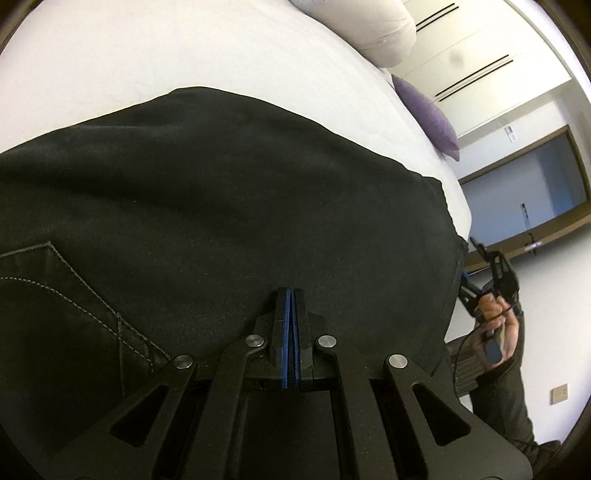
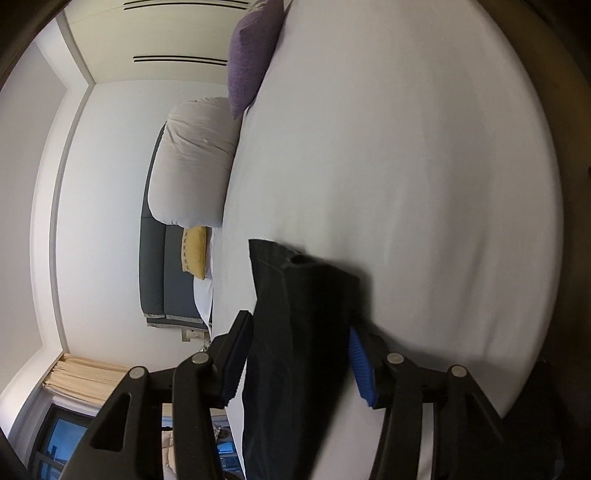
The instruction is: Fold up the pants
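Across the left wrist view: white bed sheet (image 1: 184, 48) spread wide, black pants (image 1: 221, 192) lying flat over most of it, a stitched pocket (image 1: 55, 295) at the lower left. Left gripper (image 1: 291, 295) low over the dark cloth, blue-lined jaws pressed tight together; cannot tell whether any fabric is pinched between them. Beyond the bed edge, a white pillow (image 1: 373, 33), a purple cushion (image 1: 428, 110), pale cupboard doors with dark slot handles, a wood-framed doorway (image 1: 532, 192). At the right edge, a hand (image 1: 495, 328) in a dark sleeve holding the other tool. No readable writing anywhere. Through the right wrist view, rolled sideways: same white sheet (image 2: 406, 166) filling the right half, purple cushion (image 2: 251, 55), white pillow (image 2: 192, 162), yellow cushion (image 2: 195, 251), grey headboard (image 2: 155, 258), cream curtain (image 2: 85, 376) above a dark window. Right gripper (image 2: 299, 332) spread apart, a fold of the pants (image 2: 295, 332) standing between the blue pads (image 2: 360, 369), cloth apparently not squeezed. No labels legible.
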A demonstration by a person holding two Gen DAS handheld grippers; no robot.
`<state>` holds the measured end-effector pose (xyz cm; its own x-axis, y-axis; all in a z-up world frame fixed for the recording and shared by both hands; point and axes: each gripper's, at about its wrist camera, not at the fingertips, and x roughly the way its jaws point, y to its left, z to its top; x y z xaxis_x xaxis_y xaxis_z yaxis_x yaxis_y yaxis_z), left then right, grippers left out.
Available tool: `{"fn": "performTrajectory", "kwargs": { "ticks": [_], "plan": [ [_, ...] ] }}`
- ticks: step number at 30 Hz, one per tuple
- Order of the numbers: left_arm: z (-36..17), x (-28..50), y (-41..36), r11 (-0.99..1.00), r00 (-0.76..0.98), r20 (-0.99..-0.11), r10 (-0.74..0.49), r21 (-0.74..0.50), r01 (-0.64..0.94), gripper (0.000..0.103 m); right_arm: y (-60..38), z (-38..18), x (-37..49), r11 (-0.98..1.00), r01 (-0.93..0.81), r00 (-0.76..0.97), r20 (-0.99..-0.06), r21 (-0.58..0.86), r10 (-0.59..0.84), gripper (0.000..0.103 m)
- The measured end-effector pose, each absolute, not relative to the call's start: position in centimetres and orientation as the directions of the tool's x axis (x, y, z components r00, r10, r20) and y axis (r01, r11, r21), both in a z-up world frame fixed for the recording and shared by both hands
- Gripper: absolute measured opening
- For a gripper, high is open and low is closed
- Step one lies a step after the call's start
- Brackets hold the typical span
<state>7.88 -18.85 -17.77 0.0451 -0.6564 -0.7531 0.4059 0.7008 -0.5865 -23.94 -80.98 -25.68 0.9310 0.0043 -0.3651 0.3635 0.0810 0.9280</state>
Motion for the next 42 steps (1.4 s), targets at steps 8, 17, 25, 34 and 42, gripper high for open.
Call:
{"fn": "performTrajectory", "kwargs": {
  "ticks": [8,17,25,34,42],
  "plan": [
    [-17.7,6.8,-17.9,0.706,0.068,-0.757,-0.650,-0.570,0.420,0.001,-82.3,-25.6,-22.2,0.080,0.369,0.927,-0.373,0.926,0.033,0.019],
    [-17.4,6.5,-18.0,0.712,0.079,-0.762,-0.643,-0.556,0.429,0.001,-81.0,-23.9,-21.5,0.179,0.452,0.890,-0.456,0.874,-0.023,0.010],
    [-17.6,6.6,-17.4,0.701,0.077,-0.742,-0.666,-0.587,0.404,0.001,-66.5,-13.3,-14.6,0.809,0.380,0.790,-0.612,0.449,-0.032,0.009],
    [-16.7,7.1,-16.6,0.648,0.044,-0.669,-0.742,-0.700,0.300,0.001,-49.7,-19.3,-10.1,0.974,0.125,0.592,-0.774,-0.187,-0.224,0.009],
    [-15.6,8.0,-17.7,0.487,-0.008,-0.496,-0.868,-0.856,0.176,0.066,-47.1,-15.4,-11.1,0.958,0.100,0.672,-0.692,-0.268,-0.264,0.009]
  ]
}}
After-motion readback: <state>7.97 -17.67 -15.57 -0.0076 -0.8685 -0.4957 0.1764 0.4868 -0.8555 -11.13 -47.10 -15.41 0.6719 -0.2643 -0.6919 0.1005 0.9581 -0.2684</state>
